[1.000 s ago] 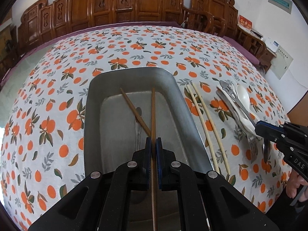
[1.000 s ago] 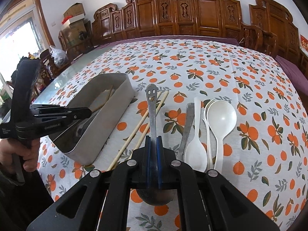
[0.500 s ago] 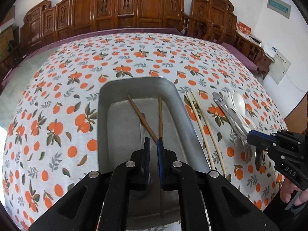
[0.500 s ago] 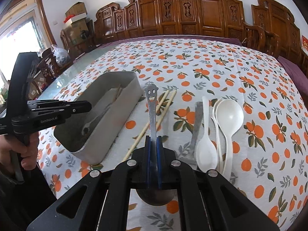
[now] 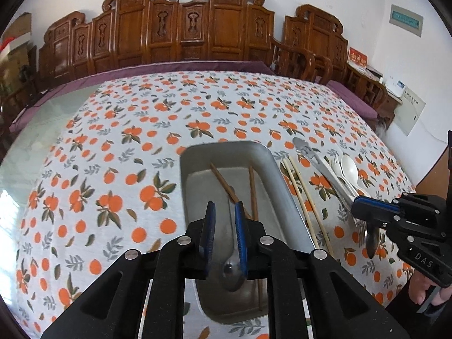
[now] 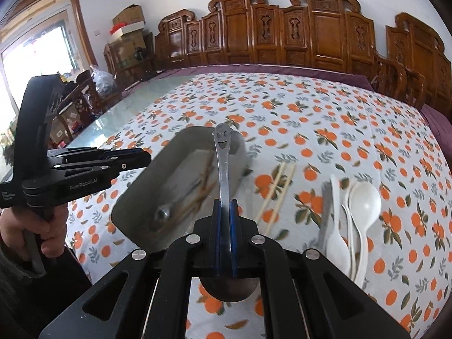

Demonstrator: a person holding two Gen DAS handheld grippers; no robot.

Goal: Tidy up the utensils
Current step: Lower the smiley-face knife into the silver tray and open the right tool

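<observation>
Steel spoon (image 6: pixel 223 169) with a smiley handle is pinched in my right gripper (image 6: pixel 225 206) above the near end of the metal tray (image 5: pixel 282 186), where brown chopsticks (image 5: pixel 226 186) lie, while my left gripper (image 5: pixel 224 212) is opening, nothing between its pads.
</observation>
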